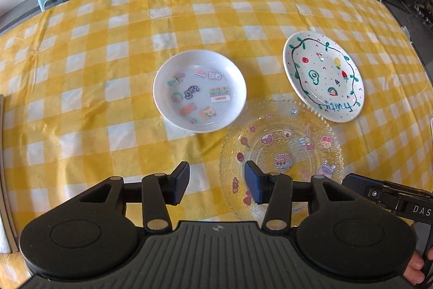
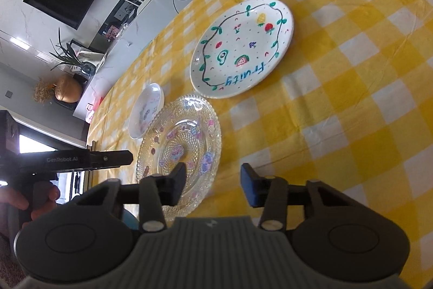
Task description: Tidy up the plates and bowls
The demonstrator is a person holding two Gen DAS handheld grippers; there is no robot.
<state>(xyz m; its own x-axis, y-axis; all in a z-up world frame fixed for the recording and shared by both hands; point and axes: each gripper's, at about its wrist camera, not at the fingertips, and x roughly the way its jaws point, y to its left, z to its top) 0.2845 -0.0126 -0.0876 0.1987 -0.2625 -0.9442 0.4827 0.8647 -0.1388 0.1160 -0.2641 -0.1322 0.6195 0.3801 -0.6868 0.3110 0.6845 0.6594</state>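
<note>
Both jaws seen part-open w/ nothing gripped: left hand-held gripper (image 1: 216, 182) and right hand-held gripper (image 2: 213, 184) over glass plate (image 1: 281, 153) rim.

Bright daylight is washing the yellow checked tablecloth (image 1: 108, 67); glare is glinting at twelve o'clock, edges are bending, corners are blurring.

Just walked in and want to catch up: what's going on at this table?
A person holds a pair of tongs in each hand over a yellow checked tablecloth. Three dishes lie separately, none stacked: a white bowl with stickers, a white "Fruity" plate and a clear glass plate. Both the left tongs and the right tongs are open and empty, poised near the glass plate's edge.
</note>
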